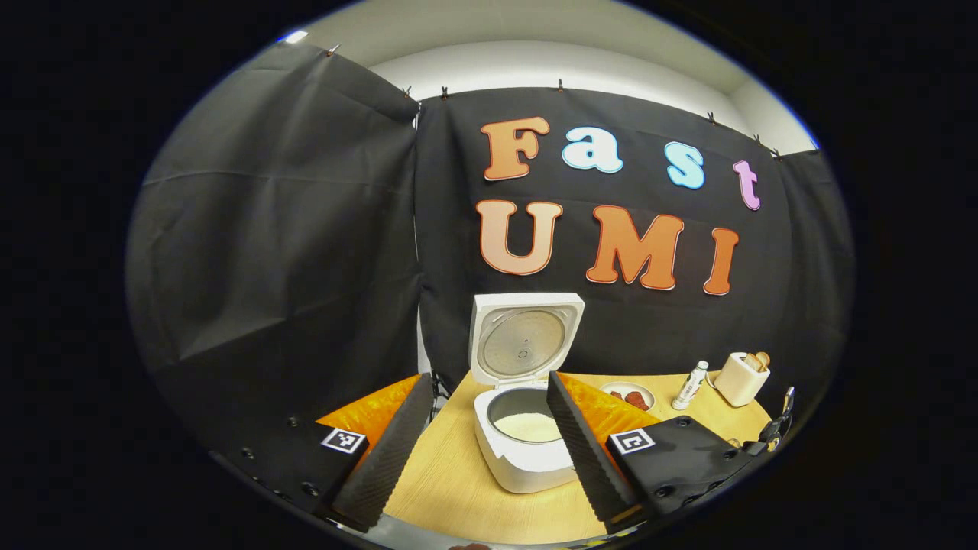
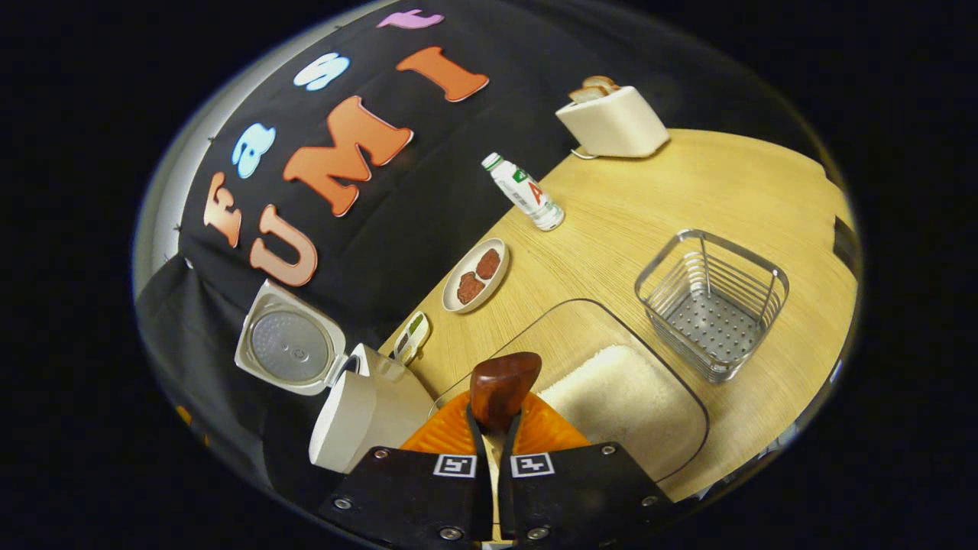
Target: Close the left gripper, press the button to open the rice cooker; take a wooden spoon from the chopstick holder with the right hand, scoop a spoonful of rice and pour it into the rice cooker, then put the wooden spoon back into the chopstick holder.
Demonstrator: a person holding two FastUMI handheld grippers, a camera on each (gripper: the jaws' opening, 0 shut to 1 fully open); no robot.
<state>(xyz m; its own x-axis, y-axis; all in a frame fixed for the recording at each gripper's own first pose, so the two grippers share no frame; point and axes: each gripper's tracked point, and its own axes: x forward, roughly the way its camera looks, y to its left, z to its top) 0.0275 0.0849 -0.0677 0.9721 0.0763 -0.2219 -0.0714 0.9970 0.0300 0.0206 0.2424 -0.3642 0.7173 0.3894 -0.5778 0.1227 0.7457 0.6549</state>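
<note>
Left gripper view: left gripper point(image 1: 477, 451) low in the frame, jaws spread wide and empty, one finger at lower left, the other just right of centre. Between them, at centre, the white rice cooker point(image 1: 523, 428) on the wooden desk point(image 1: 451, 481), lid point(image 1: 524, 336) swung up and standing upright behind the pot, a pale layer of rice visible inside. To the right of centre, a small plate point(image 1: 628, 395) with brown pieces, then a little white bottle point(image 1: 690, 385) standing upright, then a cream toaster point(image 1: 741, 377) with bread in its slots.

Right gripper view: right gripper point(image 2: 495, 428) at bottom centre, jaws closed tight on the wooden spoon point(image 2: 503, 386), its dark bowl sticking up above the fingertips. Just beyond and to the right, a clear tray of rice point(image 2: 623, 397) lying flat on the desk. At right of centre, the wire chopstick holder point(image 2: 710, 305), upright. At lower left, the rice cooker with lid open. Near centre, the plate with two brown pieces; above it the bottle, leaning in the fisheye; toaster at upper right of centre.
</note>
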